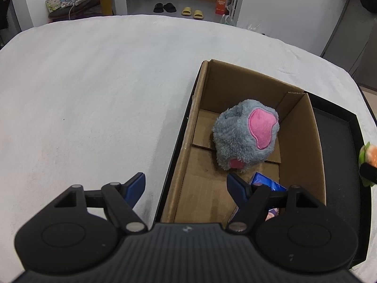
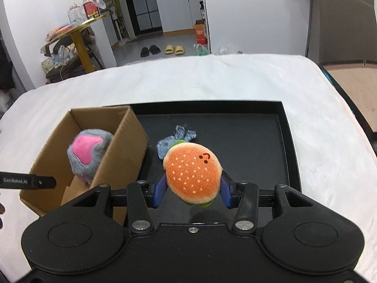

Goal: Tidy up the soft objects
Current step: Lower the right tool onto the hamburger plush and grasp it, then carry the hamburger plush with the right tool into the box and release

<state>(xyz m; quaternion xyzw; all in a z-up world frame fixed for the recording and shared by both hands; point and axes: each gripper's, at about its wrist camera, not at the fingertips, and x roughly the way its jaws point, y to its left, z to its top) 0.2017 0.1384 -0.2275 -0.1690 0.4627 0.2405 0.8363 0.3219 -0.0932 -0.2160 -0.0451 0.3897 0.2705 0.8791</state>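
Burger plush (image 2: pixel 193 173) is pinched in right tongs (image 2: pixel 192 189), hiding a grey toy (image 2: pixel 175 139); left tongs (image 1: pixel 186 186) spread, empty.

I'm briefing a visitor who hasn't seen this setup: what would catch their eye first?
First, the orange sesame-bun hamburger plush, clamped in the right gripper above the shallow black tray. Then the fluffy grey plush with pink patches sitting in the open brown cardboard box, with the left gripper open over the box's edge.
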